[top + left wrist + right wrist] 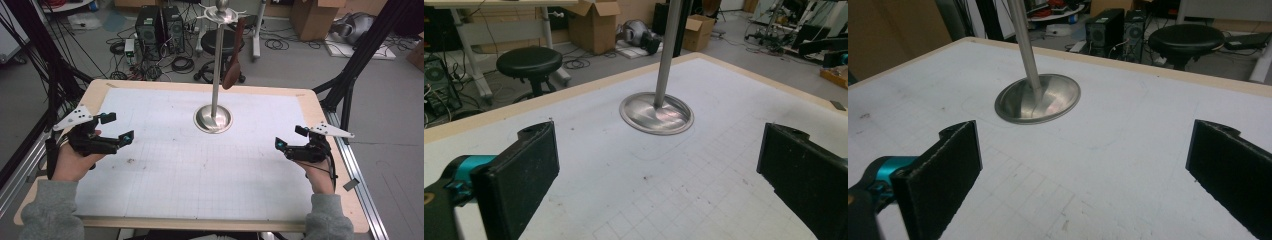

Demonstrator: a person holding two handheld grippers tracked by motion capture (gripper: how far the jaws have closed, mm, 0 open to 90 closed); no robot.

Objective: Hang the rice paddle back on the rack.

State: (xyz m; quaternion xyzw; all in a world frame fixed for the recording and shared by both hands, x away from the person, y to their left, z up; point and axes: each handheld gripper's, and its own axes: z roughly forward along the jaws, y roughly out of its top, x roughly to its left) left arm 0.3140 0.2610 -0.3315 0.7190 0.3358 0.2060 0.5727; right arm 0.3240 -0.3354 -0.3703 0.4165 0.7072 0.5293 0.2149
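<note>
Two grippers sit apart from above: my left gripper (116, 127) and right gripper (289, 138) flank the metal stand (214, 118) mid-worktop (165, 180), a brown spatula (233, 70) hanging from it. Left gripper view: fingers (521, 175) wide, empty. Right gripper view: fingers (943, 172) wide, empty.

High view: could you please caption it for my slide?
Both grippers, left and right, open, flank a steel stand holding a brown spoon.

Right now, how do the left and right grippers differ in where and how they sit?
The left gripper hovers at the table's left edge, its jaws pointing right; the right gripper sits at the right edge, pointing left. Both are open, empty, and aimed at the metal stand.
</note>
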